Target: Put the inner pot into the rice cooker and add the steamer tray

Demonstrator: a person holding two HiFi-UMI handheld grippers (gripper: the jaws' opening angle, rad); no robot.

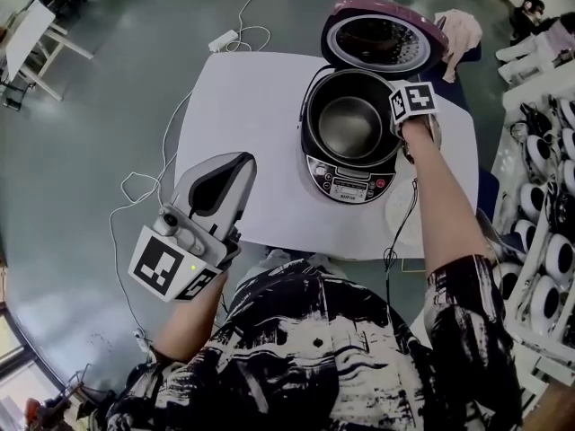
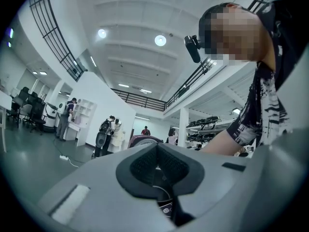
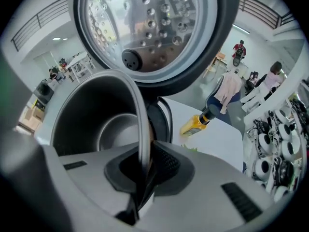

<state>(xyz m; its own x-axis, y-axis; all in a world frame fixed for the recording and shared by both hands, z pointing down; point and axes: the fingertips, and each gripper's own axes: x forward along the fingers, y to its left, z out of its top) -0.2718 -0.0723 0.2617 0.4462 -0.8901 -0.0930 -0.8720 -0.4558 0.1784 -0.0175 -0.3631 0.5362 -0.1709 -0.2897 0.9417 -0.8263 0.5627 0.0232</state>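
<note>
Head view – shows a white table (image 1: 243, 106) bearing a rice cooker (image 1: 352, 182) with its lid (image 1: 377, 39) thrown back. Finds the inner pot (image 1: 349, 126) down inside the cooker's body, with the right gripper (image 1: 398, 131) at the pot's right rim, pointing steeply down. Puts the left gripper (image 1: 241, 162) well apart from all that, low over the table's near left edge, close to the person's patterned shirt (image 1: 341, 348).

Left gripper view: looks out level, fingers (image 2: 140, 166) pressed together with nothing between them (just a dark seam where they meet).

Right gripper view: catches the pads (image 3: 166, 161) pinching the pot's thin rim – the metal edge running straight up between them. Takes in the lid's perforated inner plate overhead and a yellow bottle (image 3: 194, 124) on the table beyond.
</note>
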